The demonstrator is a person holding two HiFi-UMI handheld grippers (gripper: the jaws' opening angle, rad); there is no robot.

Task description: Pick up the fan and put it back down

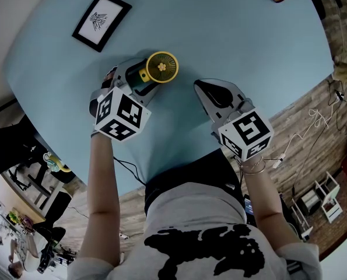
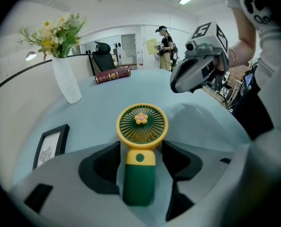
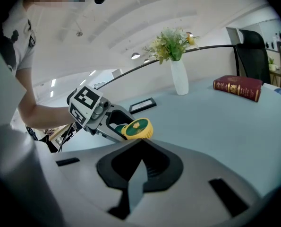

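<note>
The fan [image 1: 161,67] has a round yellow head with a green grille and a green handle. It is on the light blue table [image 1: 231,34], its face turned up. My left gripper [image 1: 140,78] is open and straddles the handle. In the left gripper view the fan [image 2: 141,126] sits between the black pads [image 2: 100,167] with a thin gap on each side. My right gripper [image 1: 204,87] hovers to the fan's right, apart from it, shut and holding nothing. The right gripper view shows its tips [image 3: 141,143] meeting, with the fan [image 3: 136,128] and left gripper [image 3: 113,123] beyond.
A black-framed picture [image 1: 101,20] lies flat at the far left. A white vase of flowers [image 2: 67,79] and a red book [image 2: 113,75] stand at the table's far side. The table's near edge [image 1: 179,165] is by the person's body. A person [image 2: 166,46] stands far back.
</note>
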